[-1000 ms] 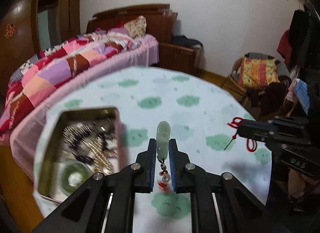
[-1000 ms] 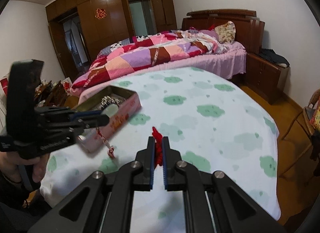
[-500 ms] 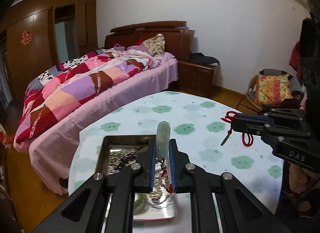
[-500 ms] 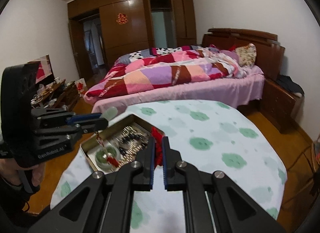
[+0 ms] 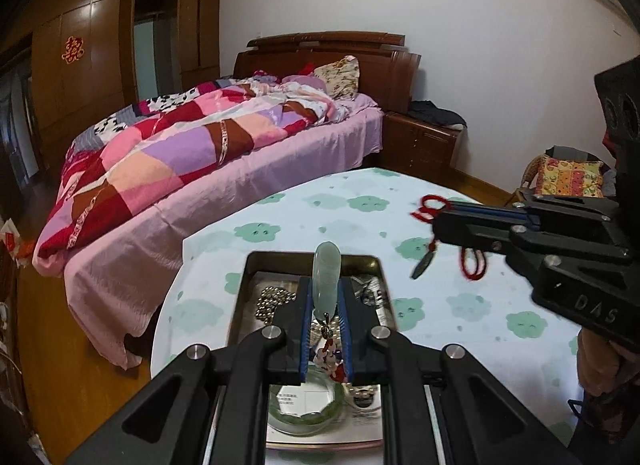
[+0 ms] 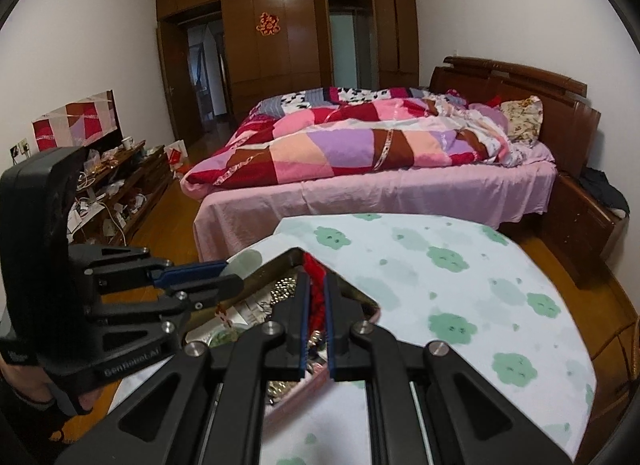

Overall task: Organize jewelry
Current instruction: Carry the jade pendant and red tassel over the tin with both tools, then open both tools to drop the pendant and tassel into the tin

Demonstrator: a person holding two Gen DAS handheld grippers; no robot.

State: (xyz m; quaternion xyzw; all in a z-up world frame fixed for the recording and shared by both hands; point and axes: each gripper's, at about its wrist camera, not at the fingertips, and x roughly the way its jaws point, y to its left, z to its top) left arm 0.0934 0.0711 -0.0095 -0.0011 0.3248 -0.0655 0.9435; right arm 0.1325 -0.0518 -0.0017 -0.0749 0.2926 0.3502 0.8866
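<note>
Left gripper (image 5: 326, 307): clenched on a pale green jade pendant (image 5: 326, 281), which stands up between the blue pads; small beads and a red tassel bit hang below the grip
Right gripper (image 6: 316, 303): clenched on a red cord (image 6: 316, 289), bunched between its fingers; in the left wrist view the cord (image 5: 430, 207) loops out past the tips and more of it hangs under the tool with a small dark charm (image 5: 423, 265) at the end
Tin (image 5: 250, 265): open metal box on the cloud-print tablecloth (image 5: 460, 305), directly under the left gripper; it holds a gold bead chain (image 5: 272, 301), a green bangle (image 5: 304, 409) and other pieces too tangled to name
Position: pendant is above the tin's middle, not touching the contents; the right gripper sits off to the side over the cloth in the left view, yet its own view shows its tips over the tin's corner
Step in hand: likely laying pendant and cord into the tin together
How to do it well: lower both tools evenly so the cord goes in slack, bring the pendant down near a bare patch beside the bangle, then ease the jaws apart low
Risk: jade dropped from height may chip; the dangling loop could snag the tin rim or the bead chain
</note>
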